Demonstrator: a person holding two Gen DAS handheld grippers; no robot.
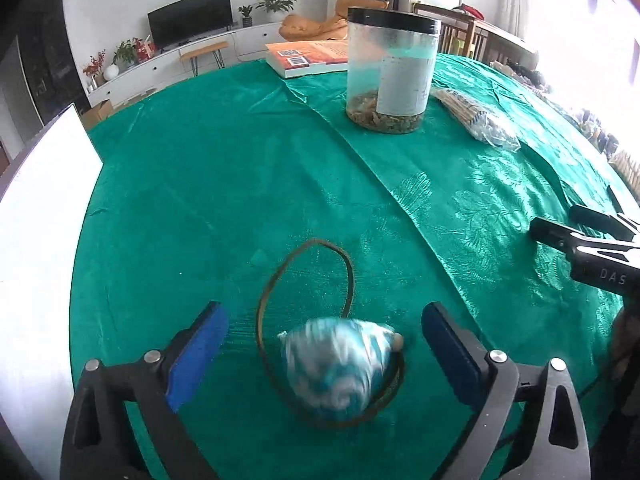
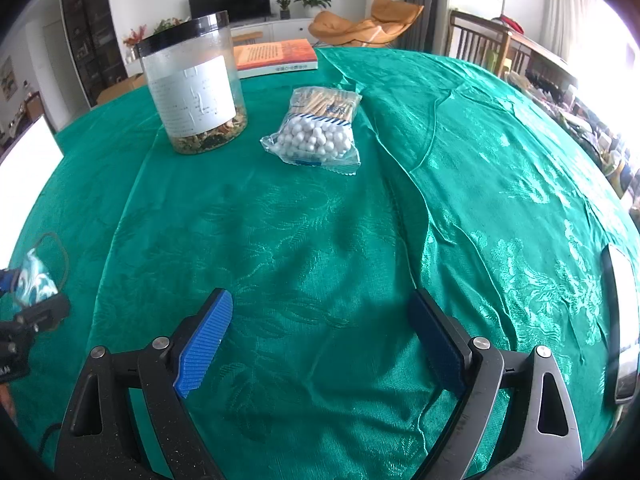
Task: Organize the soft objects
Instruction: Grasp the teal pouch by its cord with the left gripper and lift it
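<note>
**Ana:** Green brocade cloth (image 2: pixel 320 240) covers the whole tabletop. Starting at the left, what do you see?

**Ben:** At the far left a white board (image 1: pixel 44 216) stands at the tabletop's edge. Next comes the left tongs (image 1: pixel 324 344), blue pads spread wide, nothing pressed between them. A small blue-and-white patterned pouch (image 1: pixel 336 364) with a thin brown cord loop (image 1: pixel 308 276) sits between the pads, touching neither. It is blurred, so I can't tell whether it lies settled on the cloth.

**Ana:** And further right?

**Ben:** A clear jar with a black lid (image 2: pixel 192 84), dried bits at its bottom; behind it an orange book (image 2: pixel 276 56); beside the jar a bag of cotton swabs (image 2: pixel 316 132). The right tongs (image 2: pixel 324 336) hover over bare cloth, also wide open and empty. A dark-rimmed flat object (image 2: pixel 620 320) lies at the far right edge; I can't say what it is.

**Ana:** How should the pouch be handled?

**Ben:** I'd judge it squashy, so centre the pads on its body, not the cord, and close gently. The loop could snag a finger, so lift straight up and watch that it trails free.
</note>
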